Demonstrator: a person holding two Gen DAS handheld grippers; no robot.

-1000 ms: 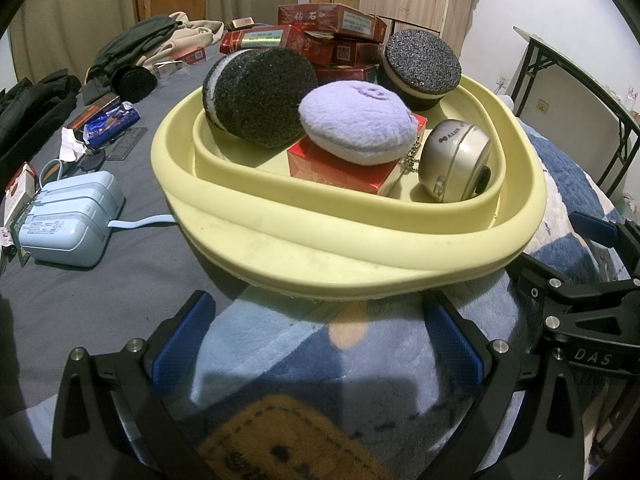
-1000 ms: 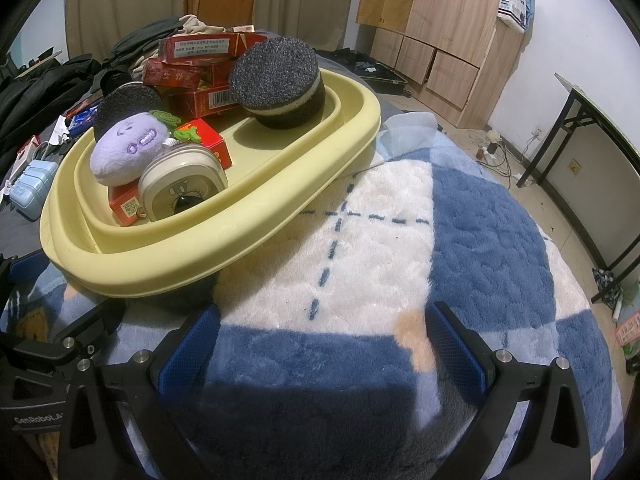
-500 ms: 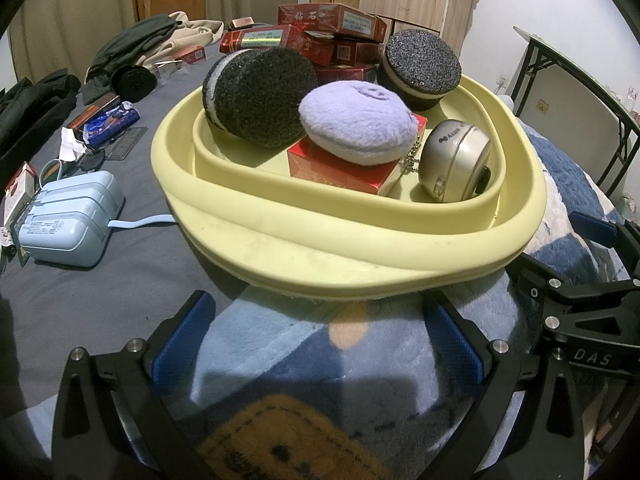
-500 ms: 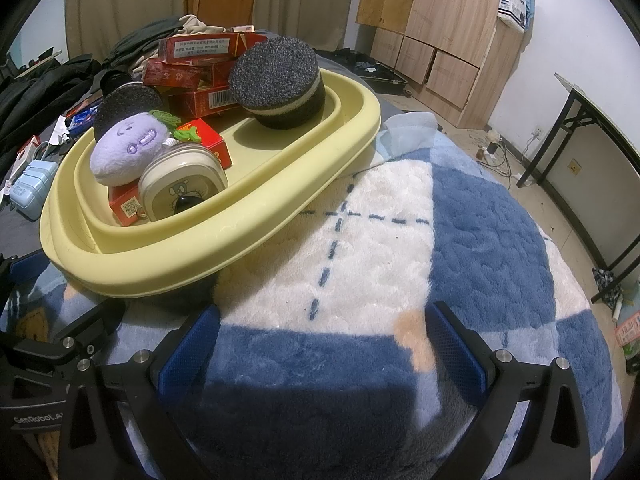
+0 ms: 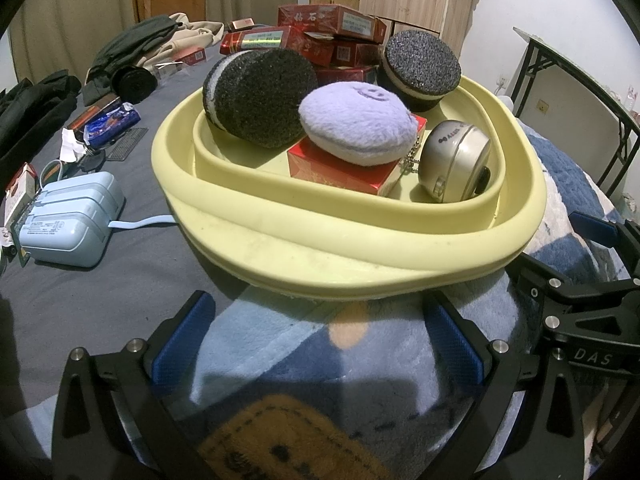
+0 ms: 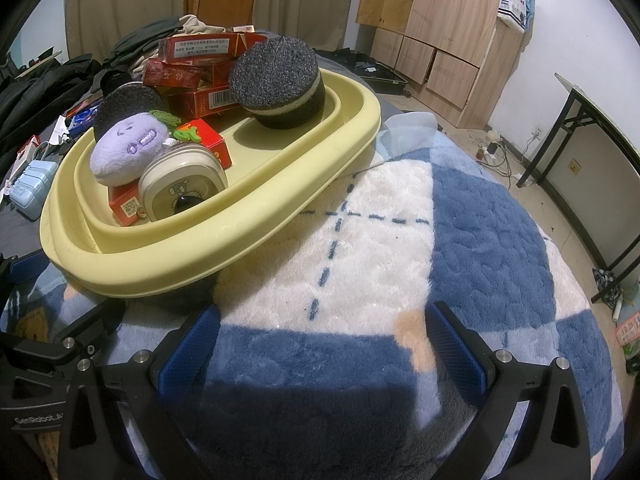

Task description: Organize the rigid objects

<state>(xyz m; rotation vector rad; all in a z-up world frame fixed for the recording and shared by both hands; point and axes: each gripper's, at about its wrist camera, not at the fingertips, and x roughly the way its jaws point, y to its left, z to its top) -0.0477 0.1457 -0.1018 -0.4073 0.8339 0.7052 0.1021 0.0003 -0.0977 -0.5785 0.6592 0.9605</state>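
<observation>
Both my grippers, left (image 5: 316, 336) and right (image 6: 320, 344), hang spread and empty at frame bottom; the tray (image 5: 360, 256) above gathers everything sorted.

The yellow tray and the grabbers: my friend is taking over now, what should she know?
Left gripper: open, empty, in front of the yellow tray.
Right gripper: open, empty, over the blanket.
In the tray: two black sponges, a purple plush on a red box, a silver tape measure.
Left: red boxes piled behind the tray, apparently unsorted.
</observation>
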